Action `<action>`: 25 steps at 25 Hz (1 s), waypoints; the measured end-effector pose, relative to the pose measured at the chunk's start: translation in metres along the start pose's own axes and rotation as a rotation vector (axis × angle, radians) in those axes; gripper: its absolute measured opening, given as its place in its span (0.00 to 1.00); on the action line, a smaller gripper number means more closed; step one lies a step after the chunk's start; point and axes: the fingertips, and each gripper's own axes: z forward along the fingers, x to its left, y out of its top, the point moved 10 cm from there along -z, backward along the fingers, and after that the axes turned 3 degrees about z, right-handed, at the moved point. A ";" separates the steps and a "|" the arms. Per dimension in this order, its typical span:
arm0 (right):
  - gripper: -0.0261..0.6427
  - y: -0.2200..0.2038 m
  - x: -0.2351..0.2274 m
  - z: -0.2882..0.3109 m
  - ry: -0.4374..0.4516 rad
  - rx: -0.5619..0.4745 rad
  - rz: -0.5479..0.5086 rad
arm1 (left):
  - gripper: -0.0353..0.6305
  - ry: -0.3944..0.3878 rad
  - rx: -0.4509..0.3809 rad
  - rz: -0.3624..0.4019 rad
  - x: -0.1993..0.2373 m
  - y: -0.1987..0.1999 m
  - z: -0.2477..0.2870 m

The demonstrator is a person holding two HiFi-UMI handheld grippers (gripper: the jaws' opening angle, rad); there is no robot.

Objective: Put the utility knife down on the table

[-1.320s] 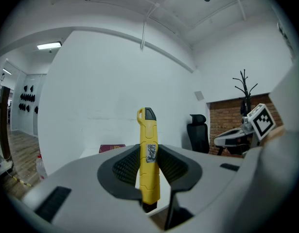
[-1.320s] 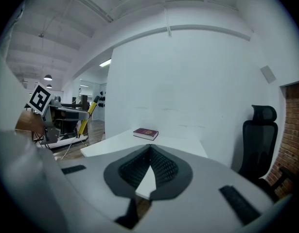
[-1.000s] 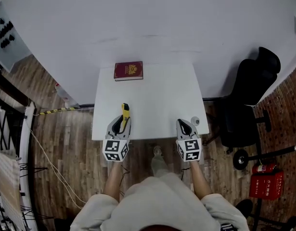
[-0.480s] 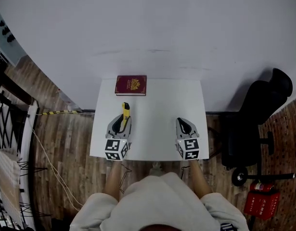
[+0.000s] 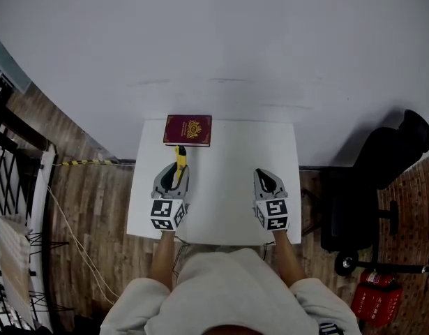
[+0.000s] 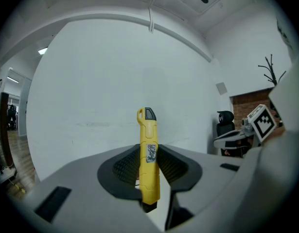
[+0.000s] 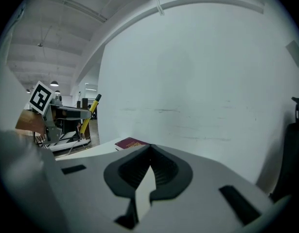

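Utility knife (image 6: 149,154): yellow body with a dark cap at its far end and a small grey label on its side, clamped between the two jaws of my left gripper (image 5: 173,176). The ribbed pads press on the body from both sides, and the near end of the knife sits deep in the jaw throat. In the head view the knife (image 5: 180,160) lies over the left half of the white table (image 5: 228,187), its far end pointing toward the table's far edge. The right gripper view shows that end raised, so the knife does not rest on the table top.

Right gripper (image 5: 266,178): held over the right half of the table, well apart from the knife. Its jaw tips meet, and nothing stands between them.

Marker cubes: one (image 5: 167,213) at the rear of the left gripper and one (image 5: 273,213) at the rear of the right gripper, both close to the table's near edge.

Dark red book (image 5: 188,130): flat on the table at its far edge, left of the middle, just beyond the far end of the knife.

Surroundings: a white wall (image 5: 214,47) rises behind the table's far edge. A black office chair (image 5: 381,180) stands to the right of the table. Wooden flooring (image 5: 95,201) lies to the left of the table.
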 end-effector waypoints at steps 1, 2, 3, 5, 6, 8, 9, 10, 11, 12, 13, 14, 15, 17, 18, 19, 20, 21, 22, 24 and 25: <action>0.03 0.000 0.000 0.002 0.003 0.003 0.001 | 0.22 0.000 0.003 -0.001 0.001 -0.001 0.002; 0.04 -0.001 0.000 0.005 0.005 0.007 0.001 | 0.22 0.001 0.006 -0.003 0.002 -0.002 0.004; 0.03 -0.002 -0.001 0.007 0.007 0.012 0.001 | 0.22 0.001 0.009 -0.005 0.003 -0.003 0.005; 0.04 -0.004 0.000 0.011 0.011 0.024 0.002 | 0.22 0.000 0.017 -0.008 0.004 -0.006 0.007; 0.03 -0.005 0.000 0.012 0.012 0.028 0.003 | 0.22 -0.002 0.021 -0.008 0.005 -0.007 0.007; 0.04 -0.006 0.002 0.015 0.013 0.034 0.005 | 0.22 -0.007 0.027 -0.009 0.007 -0.008 0.009; 0.03 -0.006 0.003 0.016 0.013 0.038 0.005 | 0.22 -0.010 0.029 -0.009 0.008 -0.009 0.009; 0.03 -0.007 0.004 0.017 0.010 0.041 0.005 | 0.22 -0.015 0.030 -0.010 0.009 -0.009 0.010; 0.03 -0.007 0.005 0.018 0.007 0.042 0.005 | 0.22 -0.020 0.030 -0.010 0.010 -0.009 0.011; 0.04 -0.006 0.006 0.019 0.004 0.042 0.005 | 0.22 -0.025 0.032 -0.010 0.011 -0.010 0.012; 0.03 -0.005 0.007 0.020 0.002 0.042 0.006 | 0.22 -0.030 0.034 -0.011 0.013 -0.010 0.013; 0.04 -0.005 0.009 0.021 -0.001 0.044 0.008 | 0.22 -0.035 0.037 -0.012 0.014 -0.011 0.014; 0.03 -0.005 0.010 0.021 -0.005 0.047 0.010 | 0.22 -0.039 0.040 -0.013 0.016 -0.011 0.014; 0.03 -0.005 0.012 0.023 -0.014 0.053 0.012 | 0.22 -0.048 0.042 -0.017 0.019 -0.012 0.017; 0.03 -0.004 0.013 0.025 -0.017 0.054 0.012 | 0.22 -0.051 0.043 -0.018 0.021 -0.012 0.018; 0.03 -0.004 0.014 0.027 -0.018 0.057 0.012 | 0.22 -0.054 0.046 -0.019 0.022 -0.014 0.019; 0.04 -0.004 0.015 0.028 -0.019 0.059 0.013 | 0.22 -0.057 0.049 -0.021 0.024 -0.015 0.020; 0.03 -0.005 0.016 0.029 -0.020 0.062 0.014 | 0.22 -0.060 0.053 -0.023 0.025 -0.016 0.021; 0.03 -0.005 0.016 0.030 -0.021 0.066 0.015 | 0.22 -0.062 0.057 -0.026 0.026 -0.018 0.021; 0.04 -0.008 0.016 0.031 -0.025 0.077 0.017 | 0.22 -0.064 0.068 -0.034 0.027 -0.022 0.022; 0.04 -0.010 0.016 0.031 -0.027 0.084 0.020 | 0.22 -0.065 0.075 -0.038 0.028 -0.024 0.022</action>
